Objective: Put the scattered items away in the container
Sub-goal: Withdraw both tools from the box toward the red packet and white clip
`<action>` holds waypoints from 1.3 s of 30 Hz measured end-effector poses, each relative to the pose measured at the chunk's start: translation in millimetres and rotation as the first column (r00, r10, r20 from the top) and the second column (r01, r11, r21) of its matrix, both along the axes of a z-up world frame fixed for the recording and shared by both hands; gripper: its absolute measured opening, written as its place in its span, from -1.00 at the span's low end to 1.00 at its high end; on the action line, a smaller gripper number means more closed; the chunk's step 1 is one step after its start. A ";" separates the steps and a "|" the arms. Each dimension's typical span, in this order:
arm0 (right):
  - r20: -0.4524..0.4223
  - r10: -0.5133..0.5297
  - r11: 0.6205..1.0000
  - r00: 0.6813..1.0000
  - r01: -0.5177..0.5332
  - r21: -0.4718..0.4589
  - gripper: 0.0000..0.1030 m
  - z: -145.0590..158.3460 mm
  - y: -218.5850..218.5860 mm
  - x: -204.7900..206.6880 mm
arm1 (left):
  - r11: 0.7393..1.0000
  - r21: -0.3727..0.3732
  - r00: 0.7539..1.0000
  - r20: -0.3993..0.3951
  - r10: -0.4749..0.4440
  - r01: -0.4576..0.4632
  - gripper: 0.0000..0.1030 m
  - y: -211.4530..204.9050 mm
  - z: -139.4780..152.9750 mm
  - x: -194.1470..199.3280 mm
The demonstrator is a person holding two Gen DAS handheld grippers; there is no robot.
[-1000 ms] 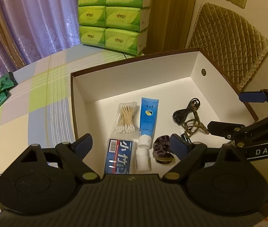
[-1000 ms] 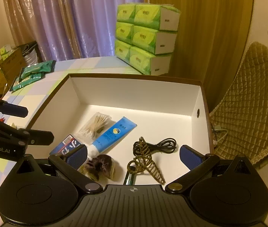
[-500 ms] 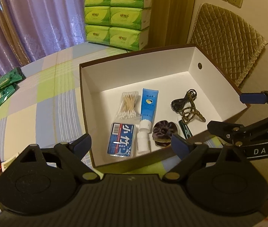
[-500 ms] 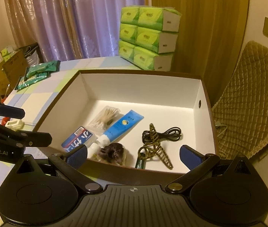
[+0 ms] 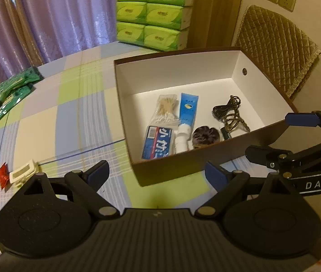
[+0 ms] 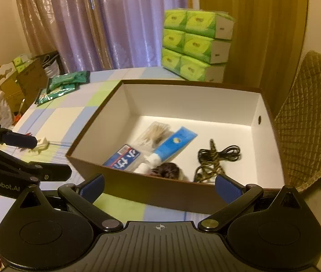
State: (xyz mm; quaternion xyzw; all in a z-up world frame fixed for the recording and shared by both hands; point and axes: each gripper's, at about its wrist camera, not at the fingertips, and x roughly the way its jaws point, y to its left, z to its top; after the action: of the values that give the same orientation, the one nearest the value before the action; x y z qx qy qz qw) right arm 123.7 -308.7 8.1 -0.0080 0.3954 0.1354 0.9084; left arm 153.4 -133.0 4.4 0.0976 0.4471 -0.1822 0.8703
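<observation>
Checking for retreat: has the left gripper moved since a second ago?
Yes. The left gripper has pulled back from the box, whose near wall now lies ahead of its open jaws.

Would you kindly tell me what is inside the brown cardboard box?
Cotton swabs, a blue tube, a blue packet, a dark scrunchie, a black cable. Its near wall hides the front corner.
</observation>
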 end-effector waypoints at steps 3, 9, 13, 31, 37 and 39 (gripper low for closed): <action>-0.002 0.009 1.000 1.000 -0.009 0.008 0.96 -0.5 8.5 -3.9 | 1.000 -0.001 1.000 -0.004 0.015 -0.015 0.74 10.5 -0.5 -5.8; -0.011 0.029 0.999 1.000 -0.028 0.027 0.96 -4.0 29.7 -10.6 | 0.999 0.004 0.999 -0.010 0.053 -0.053 0.74 35.5 -3.5 -16.4; -0.024 0.047 0.998 0.999 -0.045 0.049 0.96 -8.2 46.2 -14.7 | 0.995 0.005 0.995 -0.021 0.099 -0.099 0.74 61.5 -5.7 -24.0; -0.073 0.189 0.978 0.979 -0.181 0.109 0.96 -32.9 151.6 -21.8 | 0.935 0.022 0.933 -0.057 0.354 -0.354 0.74 195.9 -15.4 -48.3; -0.085 0.235 0.968 0.968 -0.225 0.108 0.96 -43.0 190.2 -16.5 | 0.904 0.037 0.902 -0.058 0.427 -0.426 0.74 237.9 -20.1 -48.3; -0.088 0.243 0.966 0.966 -0.234 0.108 0.96 -45.8 202.7 -13.7 | 0.895 0.045 0.893 -0.062 0.446 -0.444 0.74 249.8 -22.3 -47.6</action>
State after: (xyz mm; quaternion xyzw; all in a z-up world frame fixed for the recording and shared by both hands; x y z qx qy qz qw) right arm 110.0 -106.0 -37.6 -0.0046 0.4298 0.2631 0.8637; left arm 105.8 116.7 -17.9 -0.0009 0.4907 0.0249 0.8710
